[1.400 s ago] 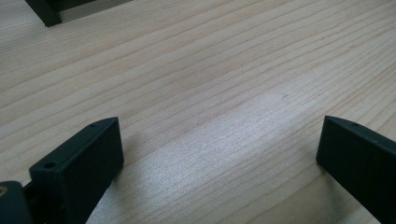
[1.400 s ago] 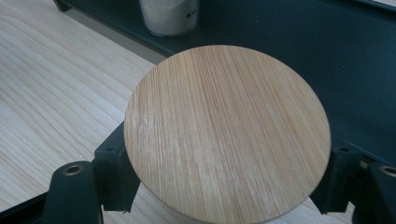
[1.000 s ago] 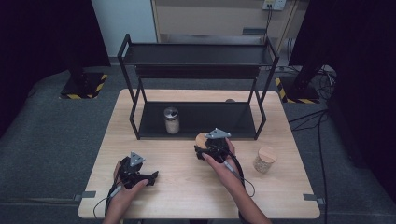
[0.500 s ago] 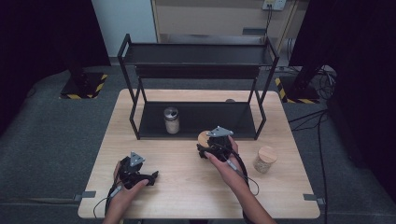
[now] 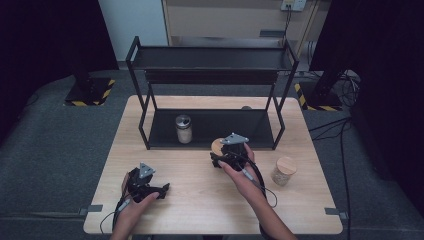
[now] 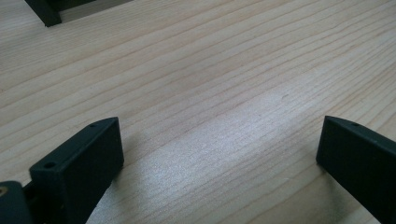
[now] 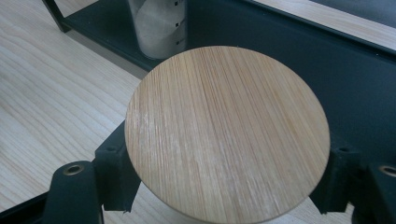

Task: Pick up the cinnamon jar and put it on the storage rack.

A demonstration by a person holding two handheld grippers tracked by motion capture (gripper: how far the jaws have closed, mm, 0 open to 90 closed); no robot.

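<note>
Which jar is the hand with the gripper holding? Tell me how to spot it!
Find the black metal shelf rack at the back of the light wooden table. Just in front of its bottom shelf, the right gripper clamps a jar with a round bamboo lid. The other bamboo-lidded jar stands free by the table's right edge, and the silver-lidded jar sits on the shelf.

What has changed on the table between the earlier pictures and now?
Almost nothing. The right tongs stay shut on the wooden-lidded jar, perhaps a little nearer the shelf. The left tongs stay open over the table; the shelf jar and the right-hand jar stay put.
</note>
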